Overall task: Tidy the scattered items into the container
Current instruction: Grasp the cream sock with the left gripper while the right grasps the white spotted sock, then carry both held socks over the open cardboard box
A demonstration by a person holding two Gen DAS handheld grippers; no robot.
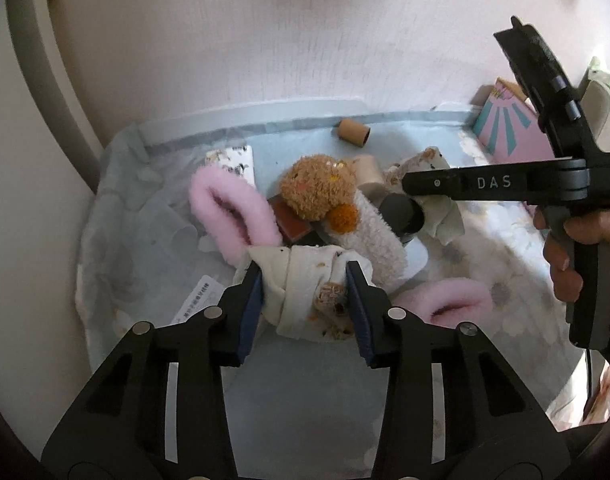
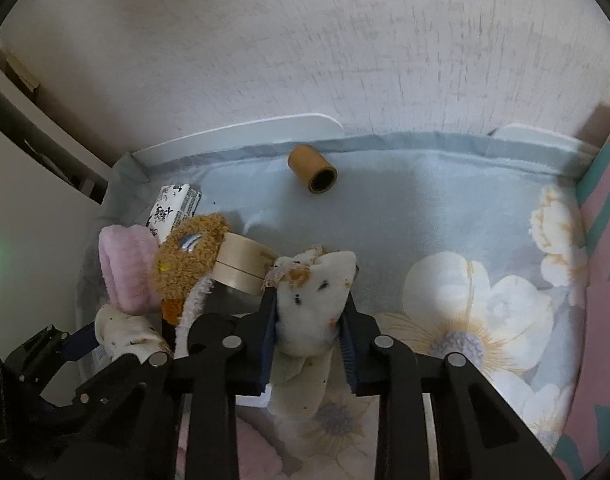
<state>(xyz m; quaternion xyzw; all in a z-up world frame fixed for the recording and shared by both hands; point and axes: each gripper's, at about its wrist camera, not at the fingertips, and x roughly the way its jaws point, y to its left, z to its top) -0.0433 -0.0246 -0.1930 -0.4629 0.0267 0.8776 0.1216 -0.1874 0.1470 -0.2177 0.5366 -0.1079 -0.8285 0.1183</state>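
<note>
Since both sets of fingers are already clamped on cloth, your job now is to lift cleanly. Your left gripper (image 1: 305, 300) has pinched a cream, speckled sock (image 1: 305, 280) at the near edge of the pile, its pads pressing in from both sides. Your right gripper (image 2: 308, 336) is closed on a second sock (image 2: 311, 300) of the same kind, on the right of the pile.

Raise both straight up before you move sideways. The left sock lies just against the plush toy (image 1: 317, 192) and the pink fuzzy slipper (image 1: 233, 216), and its folds may snag them, so lift slowly and watch for anything trailing. On the right, the roll of tape (image 2: 245, 264) sits just beside the sock; keep clear so you don't knock it off the bed (image 2: 405, 208).

The likely container is the pink box (image 1: 513, 136) at the far right corner, though I cannot see its opening. Carry the right sock there first, since it is nearer, and keep the two grippers well apart so they don't collide. The cardboard tube (image 2: 313, 172) far back, the second slipper (image 1: 453, 300) and the small printed packet (image 2: 173, 210) can wait.
</note>
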